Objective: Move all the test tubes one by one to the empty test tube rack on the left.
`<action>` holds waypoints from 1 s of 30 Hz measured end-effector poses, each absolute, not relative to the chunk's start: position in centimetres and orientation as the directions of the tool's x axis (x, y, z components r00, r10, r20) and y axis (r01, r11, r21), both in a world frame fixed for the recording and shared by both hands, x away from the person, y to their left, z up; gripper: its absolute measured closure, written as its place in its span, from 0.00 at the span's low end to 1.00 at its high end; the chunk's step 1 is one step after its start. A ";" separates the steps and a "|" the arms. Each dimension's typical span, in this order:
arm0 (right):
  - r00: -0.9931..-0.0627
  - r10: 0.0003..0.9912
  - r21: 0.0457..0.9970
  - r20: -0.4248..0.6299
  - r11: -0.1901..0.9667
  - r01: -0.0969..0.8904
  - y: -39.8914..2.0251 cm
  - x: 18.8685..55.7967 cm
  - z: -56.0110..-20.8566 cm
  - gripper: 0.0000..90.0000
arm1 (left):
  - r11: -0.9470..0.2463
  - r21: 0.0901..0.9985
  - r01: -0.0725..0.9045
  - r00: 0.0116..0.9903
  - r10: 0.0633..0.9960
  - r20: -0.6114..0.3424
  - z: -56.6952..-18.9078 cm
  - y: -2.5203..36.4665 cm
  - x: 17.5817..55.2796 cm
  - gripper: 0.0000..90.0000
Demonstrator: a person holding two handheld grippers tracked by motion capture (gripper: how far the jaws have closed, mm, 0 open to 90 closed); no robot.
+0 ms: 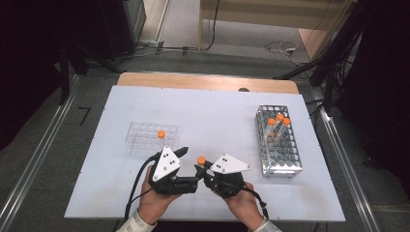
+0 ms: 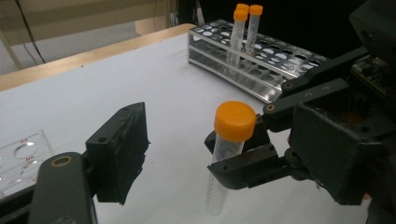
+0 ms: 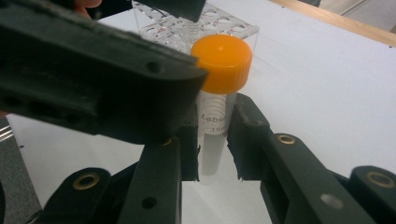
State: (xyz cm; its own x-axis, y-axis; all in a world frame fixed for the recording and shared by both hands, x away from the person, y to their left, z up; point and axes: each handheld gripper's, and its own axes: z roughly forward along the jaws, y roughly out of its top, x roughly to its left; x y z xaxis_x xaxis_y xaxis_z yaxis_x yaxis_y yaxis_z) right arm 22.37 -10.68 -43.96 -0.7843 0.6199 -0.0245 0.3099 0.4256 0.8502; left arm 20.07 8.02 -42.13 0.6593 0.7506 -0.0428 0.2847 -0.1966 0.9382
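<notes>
Now | tube [image 3: 215, 116]: clear, orange cap, upright | clamped in right gripper [image 3: 212, 140]

A metal rack [image 1: 279, 159] holding three capped tubes [image 1: 279, 124] stands well apart from a clear rack [image 1: 145, 138].

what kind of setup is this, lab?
Likely a lab-style test bench: a metal tube rack, a clear plastic rack and an orange-capped tube on a white table, cables on the floor.

left gripper [image 1: 189, 159]: black, grey dotted plate, black cable | right gripper [image 1: 202, 169]: alike | cuffs: pale, possibly knitted
</notes>
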 end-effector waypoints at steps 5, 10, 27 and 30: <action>-0.788 0.615 0.850 -0.022 0.427 0.309 -10.4 22.1 -43.9 0.80 | -0.207 0.940 0.271 0.676 0.736 -0.033 -42.3 8.0 19.9 0.41; -0.789 0.614 0.848 -0.023 0.430 0.310 -10.4 22.1 -44.0 0.80 | -0.215 0.941 0.263 0.681 0.732 -0.023 -42.4 7.8 19.9 0.55; -0.793 0.609 0.852 -0.026 0.429 0.301 -10.4 22.0 -43.9 0.80 | -0.208 0.940 0.271 0.698 0.715 -0.043 -42.7 8.0 20.0 0.77; -0.792 0.610 0.851 -0.023 0.427 0.305 -10.4 22.0 -43.9 0.80 | -0.206 0.939 0.274 0.697 0.715 -0.046 -42.7 8.0 20.0 0.78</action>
